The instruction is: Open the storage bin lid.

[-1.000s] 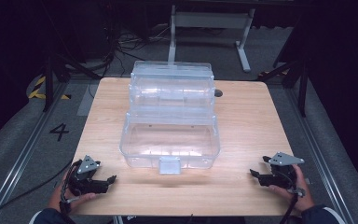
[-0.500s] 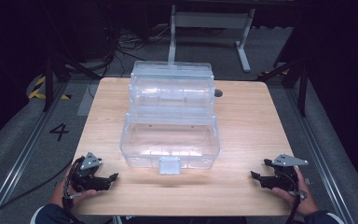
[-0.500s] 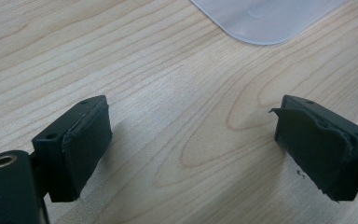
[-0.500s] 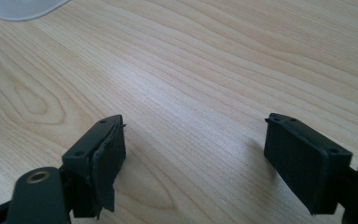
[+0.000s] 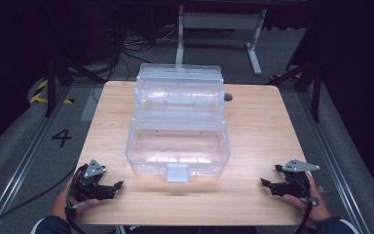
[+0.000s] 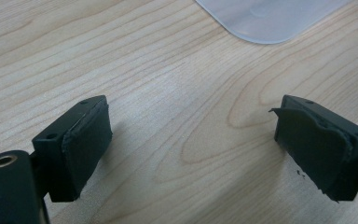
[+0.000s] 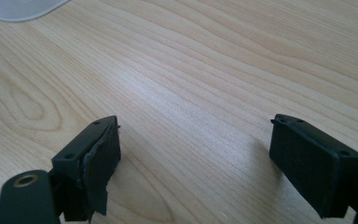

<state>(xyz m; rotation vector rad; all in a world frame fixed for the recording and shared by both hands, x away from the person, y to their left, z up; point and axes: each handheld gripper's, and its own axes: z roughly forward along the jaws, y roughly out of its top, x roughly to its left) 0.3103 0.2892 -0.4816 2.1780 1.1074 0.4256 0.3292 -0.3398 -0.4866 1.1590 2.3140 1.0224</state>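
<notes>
Box (image 5: 177,146) between grippers, outside open jaws

Clear plastic box (image 5: 177,134) mid-table (image 5: 258,131), left hand-held gripper (image 5: 108,189), right hand-held gripper (image 5: 271,184) near corners

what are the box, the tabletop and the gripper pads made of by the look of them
Box: clear glossy plastic; the table grain shows through it. Tabletop: pale wood or wood-look laminate, matt, with printed-looking grain. Left gripper's pads: black, probably rubber or foam, matt with torn edges.
</notes>
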